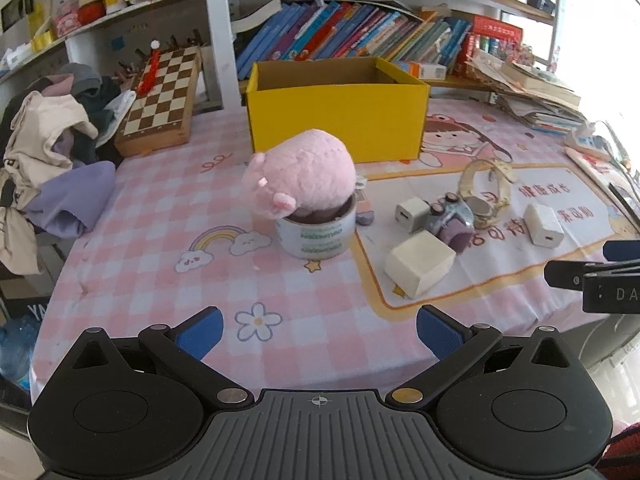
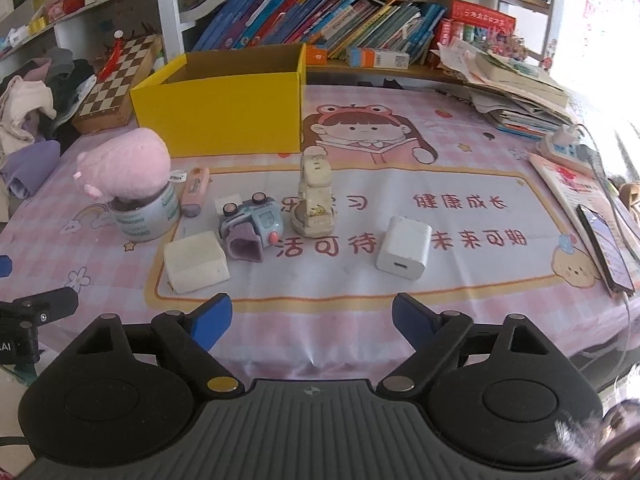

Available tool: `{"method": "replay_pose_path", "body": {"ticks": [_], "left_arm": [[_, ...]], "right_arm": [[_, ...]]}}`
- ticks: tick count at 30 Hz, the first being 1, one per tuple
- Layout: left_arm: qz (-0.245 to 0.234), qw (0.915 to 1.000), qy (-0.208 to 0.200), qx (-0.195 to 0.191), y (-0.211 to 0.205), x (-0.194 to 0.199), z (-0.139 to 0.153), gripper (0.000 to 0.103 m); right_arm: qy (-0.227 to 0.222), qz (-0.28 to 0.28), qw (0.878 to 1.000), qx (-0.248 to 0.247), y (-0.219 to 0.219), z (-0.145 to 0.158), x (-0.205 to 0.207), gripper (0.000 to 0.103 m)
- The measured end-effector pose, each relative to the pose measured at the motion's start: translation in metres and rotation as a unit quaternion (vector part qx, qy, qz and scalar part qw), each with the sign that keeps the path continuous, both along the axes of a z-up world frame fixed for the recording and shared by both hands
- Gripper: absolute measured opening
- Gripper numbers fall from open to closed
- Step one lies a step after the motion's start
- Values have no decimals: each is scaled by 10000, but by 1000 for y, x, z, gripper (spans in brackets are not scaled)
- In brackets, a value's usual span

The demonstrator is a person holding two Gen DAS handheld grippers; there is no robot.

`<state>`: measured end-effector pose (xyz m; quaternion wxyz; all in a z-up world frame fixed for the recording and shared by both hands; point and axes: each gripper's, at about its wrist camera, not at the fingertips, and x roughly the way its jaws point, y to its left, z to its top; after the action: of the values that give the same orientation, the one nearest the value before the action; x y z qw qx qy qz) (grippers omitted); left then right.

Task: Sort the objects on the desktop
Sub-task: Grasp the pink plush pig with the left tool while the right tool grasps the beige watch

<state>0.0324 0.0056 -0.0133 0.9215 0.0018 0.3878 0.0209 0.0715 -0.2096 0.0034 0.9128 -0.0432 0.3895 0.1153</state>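
Observation:
A yellow open box point(image 1: 336, 112) point(image 2: 224, 108) stands at the back of the table. In front of it a pink plush toy point(image 1: 300, 172) point(image 2: 124, 168) sits on a tape roll point(image 1: 320, 236) point(image 2: 148, 220). Beside them lie a cream block point(image 1: 420, 266) point(image 2: 196, 266), a blue-purple toy watch point(image 1: 450, 220) point(image 2: 252, 224), a cream watch point(image 1: 486, 192) point(image 2: 316, 196), a white charger point(image 1: 542, 224) point(image 2: 404, 254), a smaller white charger point(image 1: 412, 214) and a pink highlighter point(image 2: 194, 192). My left gripper point(image 1: 320, 334) and right gripper point(image 2: 312, 320) are open and empty at the near table edge.
A chessboard point(image 1: 162, 96) and a heap of clothes point(image 1: 48, 148) lie at the left. Stacked books and papers point(image 2: 516, 92) sit at the back right, with a power strip point(image 2: 564, 146) and a phone point(image 2: 606, 250) at the right edge. Bookshelves stand behind.

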Motion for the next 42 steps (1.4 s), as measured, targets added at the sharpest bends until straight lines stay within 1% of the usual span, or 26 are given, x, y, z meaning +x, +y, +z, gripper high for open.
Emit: {"method": "replay_pose_path", "body": {"ticks": [5,10,17,24,30,33,37,39,42], "left_arm": [[148,9999,25,-23,5,13,-2,103],[277,9996,24,-61,9,26,-3,103],[393,9991,-65,-162,14,49,-2,103],[504,9983,-150,-253,18,72,-1,103],[571,9980,-153,-217,17,91,0,103],[612,9979,-141,-181,18,101,0,103],[645,9979,-77,-82,18,111,-3,103],[672,9977,-51,-44,19,116,-4,103],[726,9973,-47,-13,20,121,-5,102]], "right_arm": [[81,149,9999,2,7,-2,20,72],[111,231,9997,-56,13,-3,40,64],[239,141,9996,-105,14,-5,71,53],[397,195,9989,-175,14,-9,101,52],[503,284,9982,-181,14,-13,120,52],[580,349,9975,-186,14,-15,126,50],[683,435,9965,-192,14,-19,135,44],[734,479,9960,-196,14,-21,139,39],[814,571,9949,-160,14,-24,145,29]]}}
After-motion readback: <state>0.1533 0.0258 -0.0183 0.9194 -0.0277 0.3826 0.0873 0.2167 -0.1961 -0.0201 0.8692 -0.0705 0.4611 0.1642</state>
